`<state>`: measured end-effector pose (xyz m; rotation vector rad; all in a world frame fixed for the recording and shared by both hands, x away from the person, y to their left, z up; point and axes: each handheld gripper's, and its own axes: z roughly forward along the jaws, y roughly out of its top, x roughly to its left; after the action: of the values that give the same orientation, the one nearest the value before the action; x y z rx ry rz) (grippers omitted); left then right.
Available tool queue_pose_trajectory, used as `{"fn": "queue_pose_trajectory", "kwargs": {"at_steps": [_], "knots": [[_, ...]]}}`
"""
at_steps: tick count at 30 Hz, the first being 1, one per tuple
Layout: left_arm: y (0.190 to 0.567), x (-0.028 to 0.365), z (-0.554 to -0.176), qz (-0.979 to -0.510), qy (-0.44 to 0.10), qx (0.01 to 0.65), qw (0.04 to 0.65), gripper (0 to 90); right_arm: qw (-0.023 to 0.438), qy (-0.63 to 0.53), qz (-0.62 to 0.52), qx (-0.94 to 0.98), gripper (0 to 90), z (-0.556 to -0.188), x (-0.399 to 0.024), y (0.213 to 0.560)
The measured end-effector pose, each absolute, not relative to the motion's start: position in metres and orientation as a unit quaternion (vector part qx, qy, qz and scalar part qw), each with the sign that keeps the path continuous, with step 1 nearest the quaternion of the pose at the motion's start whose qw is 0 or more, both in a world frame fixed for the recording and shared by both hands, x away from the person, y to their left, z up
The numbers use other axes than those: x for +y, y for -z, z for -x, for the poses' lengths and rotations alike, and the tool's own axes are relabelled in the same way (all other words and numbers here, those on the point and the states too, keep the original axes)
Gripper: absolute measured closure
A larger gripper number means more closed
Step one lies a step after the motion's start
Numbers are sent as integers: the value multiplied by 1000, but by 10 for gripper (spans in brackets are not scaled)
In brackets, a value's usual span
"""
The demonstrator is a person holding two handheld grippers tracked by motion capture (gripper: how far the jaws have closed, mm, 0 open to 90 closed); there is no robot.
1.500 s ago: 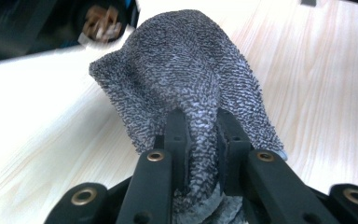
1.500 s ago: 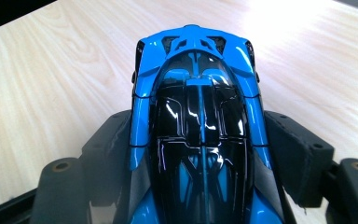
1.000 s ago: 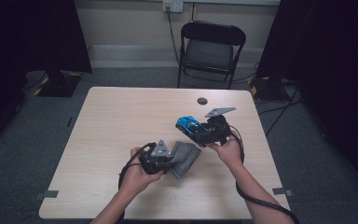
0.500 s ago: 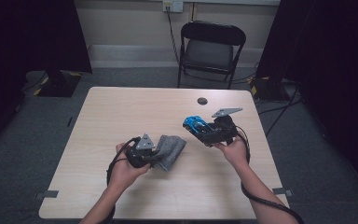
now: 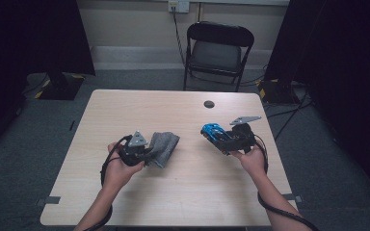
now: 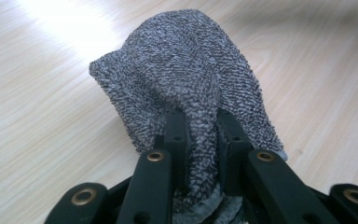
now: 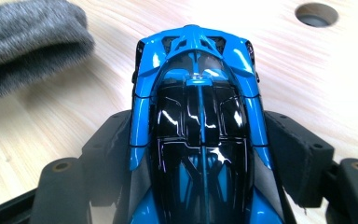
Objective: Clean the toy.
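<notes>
A grey knitted cloth (image 5: 164, 147) (image 6: 186, 79) is pinched at one end by my left gripper (image 5: 147, 153) (image 6: 200, 126), which is shut on it; the rest of the cloth trails over the wooden table (image 5: 173, 115). On the right, a glossy blue and black toy car (image 5: 215, 133) (image 7: 198, 121) sits lengthwise between the jaws of my right gripper (image 5: 221, 139) (image 7: 200, 154), shut on its sides and held just above the table. The car's nose points toward the cloth (image 7: 28, 42).
A round cable hole (image 5: 209, 104) (image 7: 317, 14) is in the table's far right part. A black folding chair (image 5: 217, 50) stands behind the table. Cables trail from both grippers toward the person's forearms at the near edge.
Both hands have drawn apart: the left gripper carried the cloth to the left, and the right gripper carried the car to the right and slightly nearer.
</notes>
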<state>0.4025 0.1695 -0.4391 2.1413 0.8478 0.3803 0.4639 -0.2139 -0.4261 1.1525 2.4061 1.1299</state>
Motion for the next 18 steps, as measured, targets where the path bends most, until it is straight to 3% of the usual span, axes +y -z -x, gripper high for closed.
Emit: {"fn": "queue_pose_trajectory", "kwargs": {"at_steps": [18], "knots": [[445,201,-408,-825,-167,381,381,774,140,-362,-418,821,279,-456,-246,446]]}}
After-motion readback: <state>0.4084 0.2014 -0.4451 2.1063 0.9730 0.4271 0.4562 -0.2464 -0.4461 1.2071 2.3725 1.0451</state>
